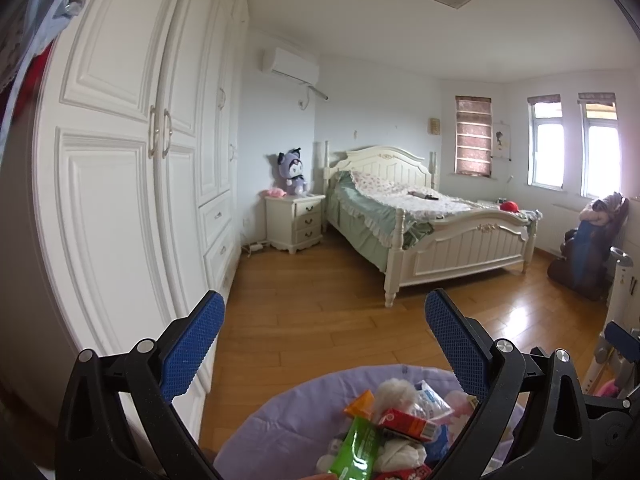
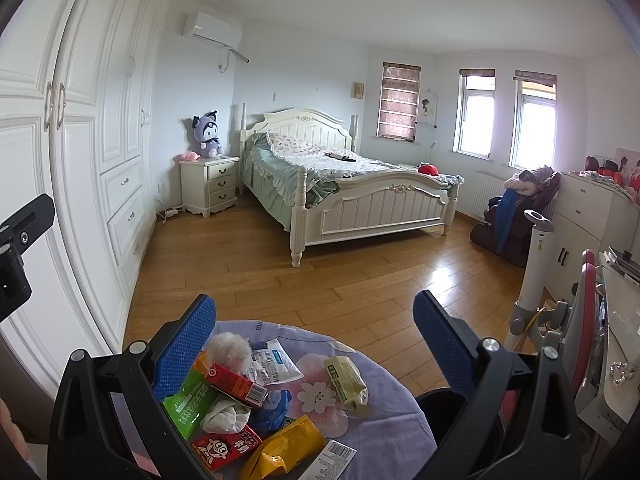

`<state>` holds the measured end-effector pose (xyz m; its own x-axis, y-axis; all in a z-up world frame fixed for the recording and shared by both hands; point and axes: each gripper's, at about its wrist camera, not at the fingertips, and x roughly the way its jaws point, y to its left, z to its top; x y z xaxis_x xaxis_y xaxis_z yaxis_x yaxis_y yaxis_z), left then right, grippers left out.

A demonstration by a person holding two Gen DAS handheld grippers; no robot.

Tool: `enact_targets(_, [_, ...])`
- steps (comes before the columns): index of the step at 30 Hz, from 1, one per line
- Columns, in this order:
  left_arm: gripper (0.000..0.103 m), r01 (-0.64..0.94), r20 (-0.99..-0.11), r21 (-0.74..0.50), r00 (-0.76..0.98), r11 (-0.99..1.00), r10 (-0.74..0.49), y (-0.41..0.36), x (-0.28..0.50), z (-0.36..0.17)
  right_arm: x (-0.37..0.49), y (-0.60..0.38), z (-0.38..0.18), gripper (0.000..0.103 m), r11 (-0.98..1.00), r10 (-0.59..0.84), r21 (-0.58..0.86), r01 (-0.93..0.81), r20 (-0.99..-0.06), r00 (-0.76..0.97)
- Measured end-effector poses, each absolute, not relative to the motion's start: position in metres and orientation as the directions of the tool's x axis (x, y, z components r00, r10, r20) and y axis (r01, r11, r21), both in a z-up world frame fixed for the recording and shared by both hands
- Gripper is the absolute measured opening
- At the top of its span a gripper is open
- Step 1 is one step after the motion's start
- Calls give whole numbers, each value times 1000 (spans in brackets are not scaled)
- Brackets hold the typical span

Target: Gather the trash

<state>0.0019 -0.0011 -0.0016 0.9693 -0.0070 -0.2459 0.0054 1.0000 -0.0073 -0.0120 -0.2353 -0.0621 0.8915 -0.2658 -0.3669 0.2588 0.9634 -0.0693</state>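
Observation:
A round table with a lilac flowered cloth (image 2: pixel 360 408) holds a pile of trash: a red carton (image 2: pixel 236 384), a green wrapper (image 2: pixel 188 400), a yellow packet (image 2: pixel 280 448), a pale green pack (image 2: pixel 346 380), crumpled white tissue (image 2: pixel 224 416) and a white fluffy ball (image 2: pixel 230 350). The same pile shows in the left wrist view, with the red carton (image 1: pixel 408 424) and green wrapper (image 1: pixel 356 452). My right gripper (image 2: pixel 314 340) is open and empty above the pile. My left gripper (image 1: pixel 324 344) is open and empty above the table's far edge (image 1: pixel 304 392).
A dark bin (image 2: pixel 444 408) stands right of the table. A white wardrobe (image 2: pixel 80 160) runs along the left. A bed (image 2: pixel 352 196) and nightstand (image 2: pixel 210 186) stand at the back. A desk with clutter (image 2: pixel 616 340) and a white fan stand (image 2: pixel 532 272) are at right.

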Motion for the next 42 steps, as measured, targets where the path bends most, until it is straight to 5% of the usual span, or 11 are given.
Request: enact_targets(42, [99,15,-273,-9,962,1000,-17,0,11,-8,-9,-238,-72,98,956,-289,-76,284,-416,862])
